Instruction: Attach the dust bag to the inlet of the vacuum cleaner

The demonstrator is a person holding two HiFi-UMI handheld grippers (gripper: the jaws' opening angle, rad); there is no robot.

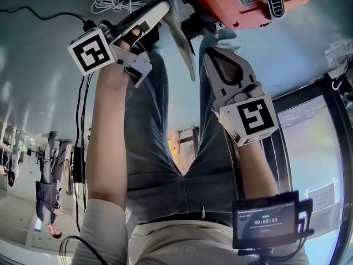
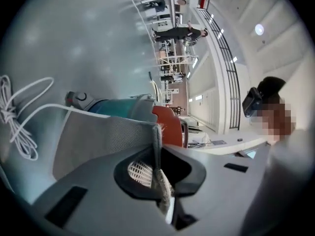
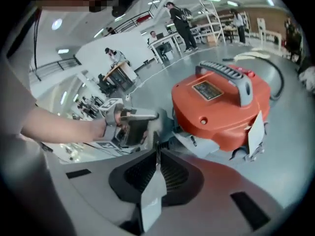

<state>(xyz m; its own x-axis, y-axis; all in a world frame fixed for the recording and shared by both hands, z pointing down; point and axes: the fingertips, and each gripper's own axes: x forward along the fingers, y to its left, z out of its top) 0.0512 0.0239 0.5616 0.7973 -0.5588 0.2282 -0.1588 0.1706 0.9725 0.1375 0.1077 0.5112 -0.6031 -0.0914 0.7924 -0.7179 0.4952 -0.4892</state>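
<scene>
The head view's top edge cuts off the vacuum cleaner point(image 1: 237, 1). In the left gripper view the dust bag point(image 2: 98, 136) hides most of it. Its label point(image 3: 207, 89) is too small to read.

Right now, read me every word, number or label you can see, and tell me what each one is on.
"00:00:16": on the small black screen, low in the head view.
Other print on that screen: too small to read.
Label on top of the orange vacuum cleaner: lines of print, too blurred to read in any view.
</scene>
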